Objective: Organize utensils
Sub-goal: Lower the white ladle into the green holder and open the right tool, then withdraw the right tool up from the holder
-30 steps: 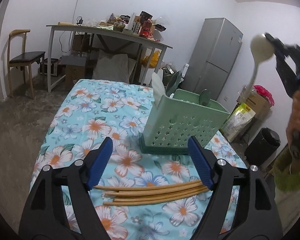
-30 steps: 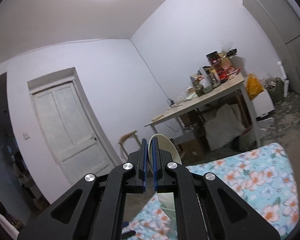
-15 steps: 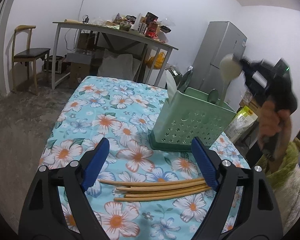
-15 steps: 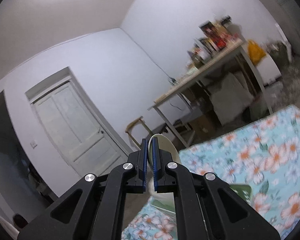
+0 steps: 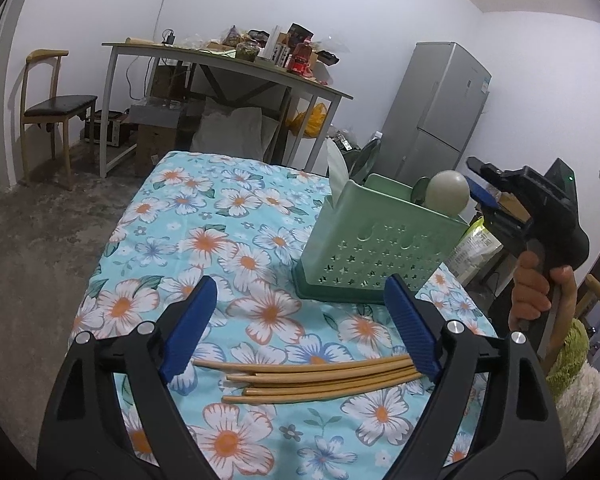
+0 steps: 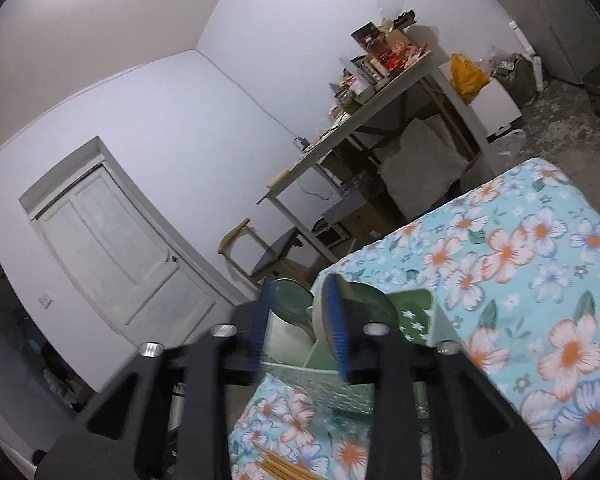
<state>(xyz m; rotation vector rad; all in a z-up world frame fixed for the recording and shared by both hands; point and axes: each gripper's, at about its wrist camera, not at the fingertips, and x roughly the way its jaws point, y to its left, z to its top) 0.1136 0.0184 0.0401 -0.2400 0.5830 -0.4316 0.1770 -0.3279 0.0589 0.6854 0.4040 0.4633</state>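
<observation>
Several wooden chopsticks (image 5: 320,380) lie on the floral cloth (image 5: 204,240), just under and between the pads of my left gripper (image 5: 300,332), which is open and holds nothing. Behind them stands a green perforated utensil basket (image 5: 380,248) holding spoons. A cream spoon (image 5: 448,196) stands in its right end, bowl up. My right gripper (image 5: 485,194) hovers beside that bowl. In the right wrist view the right gripper (image 6: 298,320) has its jaws opening over the basket (image 6: 416,316); the cream spoon (image 6: 320,322) leans by the right pad and a dark green spoon (image 6: 290,300) shows between the pads.
A person's hand (image 5: 536,292) grips the right gripper's handle past the table's right edge. Beyond the table are a cluttered desk (image 5: 228,60), a wooden chair (image 5: 56,104), a grey fridge (image 5: 440,112) and a white door (image 6: 116,256).
My right gripper came down with the cream spoon to the basket and its jaws parted; the spoon now stands in the basket. The left gripper stayed over the chopsticks.
</observation>
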